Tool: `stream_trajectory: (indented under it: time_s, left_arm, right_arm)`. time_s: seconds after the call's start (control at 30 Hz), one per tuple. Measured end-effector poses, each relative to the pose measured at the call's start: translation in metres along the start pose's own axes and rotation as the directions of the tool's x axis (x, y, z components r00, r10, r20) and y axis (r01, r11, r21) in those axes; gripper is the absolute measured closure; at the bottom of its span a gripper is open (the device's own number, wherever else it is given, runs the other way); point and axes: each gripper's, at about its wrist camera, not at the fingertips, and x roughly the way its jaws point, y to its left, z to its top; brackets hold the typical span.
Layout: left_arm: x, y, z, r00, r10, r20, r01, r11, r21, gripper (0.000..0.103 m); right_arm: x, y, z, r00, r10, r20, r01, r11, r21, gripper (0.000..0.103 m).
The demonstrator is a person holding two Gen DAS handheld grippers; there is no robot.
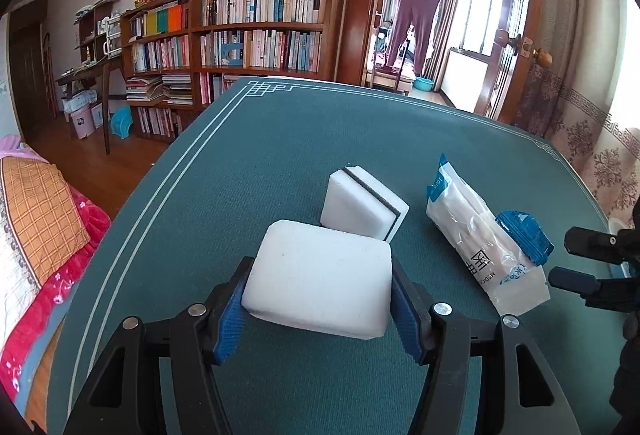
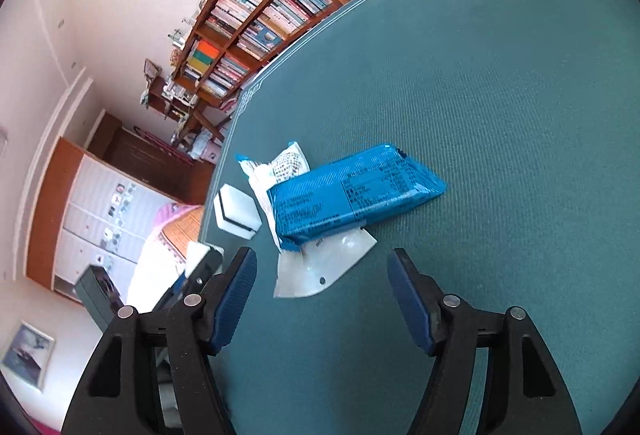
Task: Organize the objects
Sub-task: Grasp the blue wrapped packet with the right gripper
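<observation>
Left hand-held gripper (image 1: 318, 285): blue pads pressed against both short sides of a plain white rectangular foam sponge (image 1: 320, 275), holding it just above the green felt tabletop (image 1: 240, 163).
Right hand-held gripper (image 2: 322, 299): jaws apart with nothing between them, pointing down and forward at the tabletop.
Thing ahead of the right hand-held gripper: blue printed plastic packet (image 2: 356, 191), lying flat on a white and clear plastic bag (image 2: 320, 267); the bag's clear corner reaches almost to the gap between the jaws.
Long axis of the packet: running from near left to far right across the right wrist view, skewed to the jaw line, so I judge a wrist roll is needed to close across its narrow width.
Second sponge: white block with a dark band (image 1: 364, 207), resting on the tabletop just beyond the held sponge and left of the bag.
Nearer hand: the right one for packet and bag; the left one is occupied.
</observation>
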Motion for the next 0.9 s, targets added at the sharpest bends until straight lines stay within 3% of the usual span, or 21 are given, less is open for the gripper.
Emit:
stream_trajectory:
  time_s: [0.1, 0.4, 0.53, 0.77, 0.9]
  left_arm:
    - [0.000, 0.002, 0.000, 1.000, -0.001, 0.002, 0.001, 1.000, -0.014, 0.037]
    - [-0.002, -0.006, -0.003, 1.000, -0.010, 0.011, 0.010, 1.000, 0.001, 0.037]
    - [-0.002, -0.010, -0.003, 1.000, -0.012, 0.011, 0.012, 1.000, 0.013, 0.037]
    - [-0.002, -0.009, -0.004, 1.000, -0.014, 0.010, 0.014, 1.000, 0.012, 0.037]
    - [-0.001, -0.008, -0.004, 1.000, -0.018, 0.005, 0.018, 1.000, 0.008, 0.037]
  right_arm:
    - [0.012, -0.004, 0.012, 1.000, 0.006, 0.007, -0.007, 0.999, 0.042, 0.030]
    - [0.038, 0.008, 0.039, 0.990, -0.132, 0.044, 0.133, 0.991, -0.015, 0.029]
    - [0.044, 0.024, 0.054, 0.941, -0.317, 0.122, 0.332, 0.933, -0.139, 0.029]
    - [0.060, 0.035, 0.068, 0.914, -0.390, 0.113, 0.405, 0.890, -0.210, 0.024]
    - [0.069, 0.048, 0.054, 0.860, -0.488, 0.150, 0.508, 0.792, -0.339, 0.024]
